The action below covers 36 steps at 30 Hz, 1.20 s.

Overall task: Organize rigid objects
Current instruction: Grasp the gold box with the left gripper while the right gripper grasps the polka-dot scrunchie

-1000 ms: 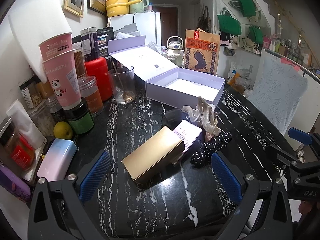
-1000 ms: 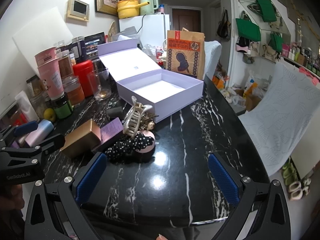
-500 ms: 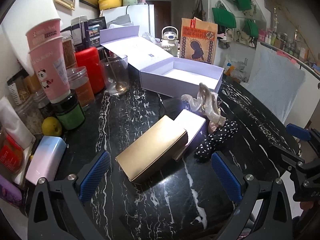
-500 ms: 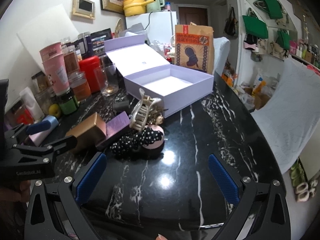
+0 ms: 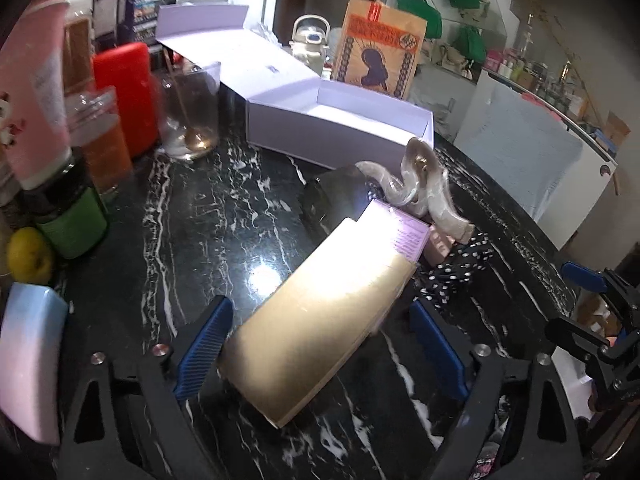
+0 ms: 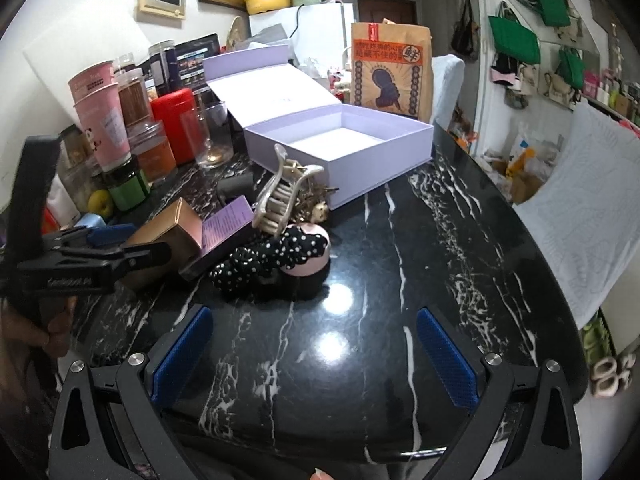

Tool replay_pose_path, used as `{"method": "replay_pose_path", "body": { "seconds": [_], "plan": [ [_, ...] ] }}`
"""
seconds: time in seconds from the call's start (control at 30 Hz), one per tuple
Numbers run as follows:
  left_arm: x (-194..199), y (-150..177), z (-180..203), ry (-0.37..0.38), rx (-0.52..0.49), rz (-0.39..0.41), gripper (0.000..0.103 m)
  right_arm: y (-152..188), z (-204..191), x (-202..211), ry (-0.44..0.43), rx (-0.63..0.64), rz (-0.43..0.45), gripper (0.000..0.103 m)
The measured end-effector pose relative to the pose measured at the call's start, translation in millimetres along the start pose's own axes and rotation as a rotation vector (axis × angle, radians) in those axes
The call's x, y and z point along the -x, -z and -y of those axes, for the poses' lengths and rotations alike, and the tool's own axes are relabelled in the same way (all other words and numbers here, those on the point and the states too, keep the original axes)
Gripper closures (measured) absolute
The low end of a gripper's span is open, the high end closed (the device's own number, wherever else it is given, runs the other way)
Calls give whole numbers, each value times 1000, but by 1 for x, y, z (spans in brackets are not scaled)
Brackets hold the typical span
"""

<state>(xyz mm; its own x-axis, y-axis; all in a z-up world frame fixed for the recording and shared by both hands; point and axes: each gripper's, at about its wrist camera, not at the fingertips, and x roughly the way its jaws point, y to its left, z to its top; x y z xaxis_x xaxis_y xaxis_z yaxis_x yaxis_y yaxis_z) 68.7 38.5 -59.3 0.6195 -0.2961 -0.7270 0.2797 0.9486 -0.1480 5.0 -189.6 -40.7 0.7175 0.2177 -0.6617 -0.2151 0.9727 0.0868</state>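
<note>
Our left tool [image 5: 320, 344] straddles the near end of the gold box [image 5: 320, 320] on the black marble bench [image 5: 208, 216], its jaws having just been narrowing around it. The left pad looks to touch the box's corner; the right pad stands clear, so nothing is clamped yet. Our right tool [image 6: 316, 356] hangs apart and empty over bare bench near its front edge.

The box lies askew between the pads, its far end leaning against the purple box [image 5: 400, 228]. We judge that closing on a skewed box may twist it and shove the purple box, the hair claw [image 5: 420, 184] and the dotted scrunchie [image 5: 452, 272] crowded behind it. A grip on the near end alone could also let the box sag or slip on the way to the open lilac box [image 5: 340, 136] toward the bench's back edge.
</note>
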Motion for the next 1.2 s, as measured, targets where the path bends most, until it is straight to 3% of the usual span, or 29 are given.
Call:
{"method": "replay_pose_path", "body": {
  "seconds": [0.1,0.2,0.23,0.53,0.73,1.0,1.07,1.13,1.2],
  "plan": [
    [-6,0,-1,11,-11,-16,29,1,-2,-6,-8,4,-16,0],
    [-6,1,-1,25,-19,-24,55,1,-3,-10,-9,3,-24,0],
    [-6,2,0,18,-22,-26,57,1,-4,-12,-12,2,-29,0],
    [4,5,-8,43,38,-27,58,-5,0,-26,-22,-4,-45,0],
    [22,-1,-9,54,67,13,58,-12,1,-37,-50,-19,-84,1],
    [37,-5,-16,-12,90,50,58,-21,-11,-53,-116,-36,-96,22],
    [36,-6,-22,-18,107,47,58,-24,-13,-59,-128,-40,-113,39],
    [34,-7,-28,-12,124,47,58,-27,-14,-65,-140,-52,-130,47],
    [31,-9,-32,-8,133,44,58,-29,-13,-72,-162,-78,-151,47]
  ]
}}
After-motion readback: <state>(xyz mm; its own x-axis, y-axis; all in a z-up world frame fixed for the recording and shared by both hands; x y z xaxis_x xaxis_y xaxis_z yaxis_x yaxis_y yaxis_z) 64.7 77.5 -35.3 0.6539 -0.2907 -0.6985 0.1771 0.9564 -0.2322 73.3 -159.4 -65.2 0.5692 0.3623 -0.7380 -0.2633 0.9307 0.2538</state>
